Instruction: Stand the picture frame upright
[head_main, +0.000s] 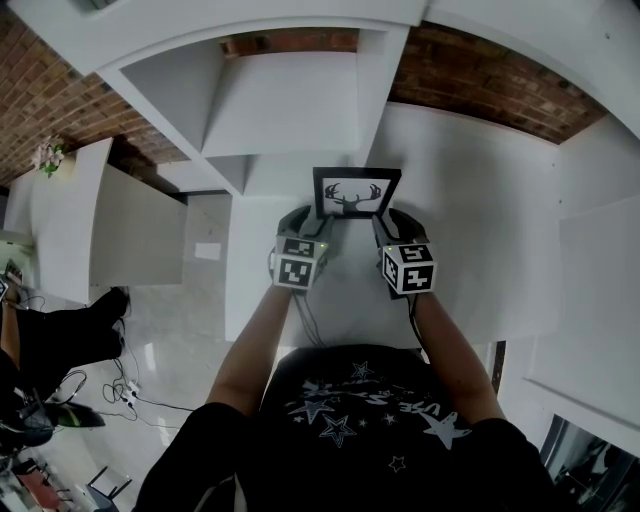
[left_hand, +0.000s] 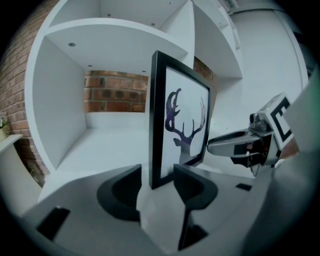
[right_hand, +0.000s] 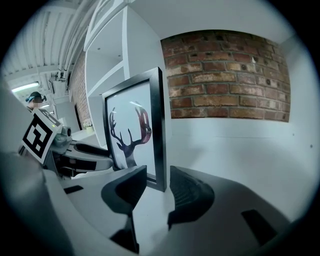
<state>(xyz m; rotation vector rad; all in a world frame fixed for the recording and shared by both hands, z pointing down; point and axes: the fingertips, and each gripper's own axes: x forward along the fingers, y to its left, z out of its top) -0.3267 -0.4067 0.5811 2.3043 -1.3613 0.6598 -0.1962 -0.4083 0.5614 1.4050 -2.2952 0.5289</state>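
The picture frame (head_main: 357, 195) stands upright on the white top at the foot of the shelf unit (head_main: 290, 100). It is near the right side of that unit, and its deer picture faces the person. In the left gripper view the frame (left_hand: 180, 125) hides part of the unit's open compartment.

The left gripper (head_main: 303, 222) is at the frame's left lower corner. In its own view the left gripper (left_hand: 159, 175) has its jaws apart, with the frame's black edge between them and a gap on the outer side, so they do not press it. The right gripper (head_main: 392, 222) is at the frame's right lower corner. Its jaws (right_hand: 157, 175) are also apart around the edge of the frame (right_hand: 135, 130), without clamping it.

To the right of the shelf unit a brick wall (right_hand: 225, 75) rises above the white top.
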